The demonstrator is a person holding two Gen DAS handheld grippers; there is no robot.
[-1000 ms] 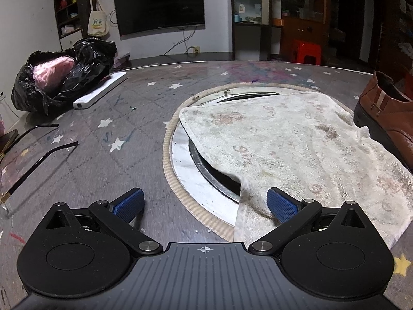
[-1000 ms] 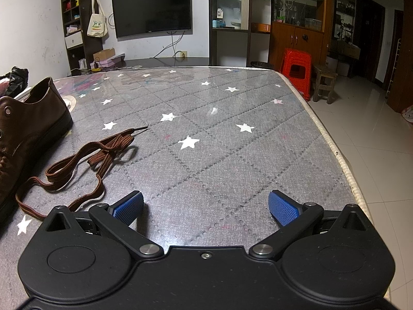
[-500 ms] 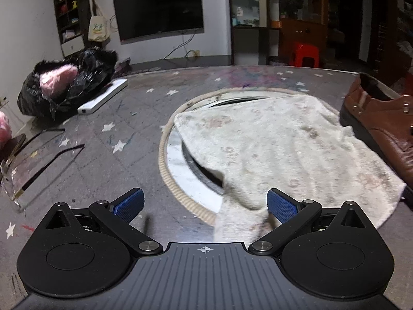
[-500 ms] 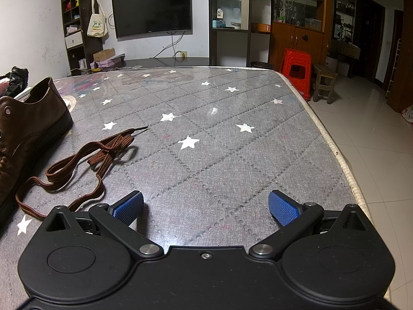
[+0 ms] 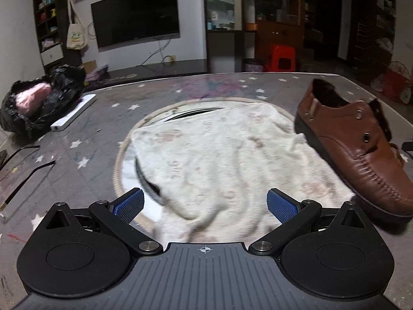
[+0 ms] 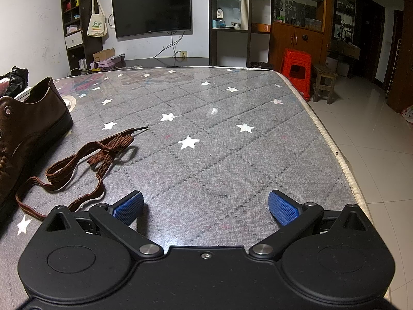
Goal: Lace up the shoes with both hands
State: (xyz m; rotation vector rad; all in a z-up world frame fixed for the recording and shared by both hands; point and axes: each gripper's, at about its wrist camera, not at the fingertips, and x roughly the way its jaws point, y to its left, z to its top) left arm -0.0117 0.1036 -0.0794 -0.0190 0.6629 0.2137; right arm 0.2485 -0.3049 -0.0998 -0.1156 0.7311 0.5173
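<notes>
No brand or lettering can be read anywhere: the tote bag (image 6: 96,24) hanging by the shelves on the far wall carries a coloured figure print, but any words on it are too small to make out, and the television (image 6: 152,9) is dark.

In the left wrist view the brown shoe (image 5: 358,149) lies on the right, heel far and toe near, its inner edge resting on the white towel (image 5: 232,160). Its eyelets show empty, and its far side and toe tip are cut off by the frame edge. The towel covers most of a round opening (image 5: 136,165) in the table (image 5: 77,129); what lies beneath is hidden. A black plastic bag (image 5: 38,103) sits far left with something pink inside, perhaps cloth.

In the right wrist view only the heel and part of the shoe's side show at the left edge. The brown shoelace (image 6: 85,160) lies loose in a tangle on the star-patterned table just right of the shoe, its near end passing out of sight behind the gripper body.

The left gripper (image 5: 205,204) has its jaws spread wide above the near part of the towel, holding nothing. The right gripper (image 6: 206,208) is likewise spread wide and empty, over bare tabletop, with the lace just beside its left finger.
</notes>
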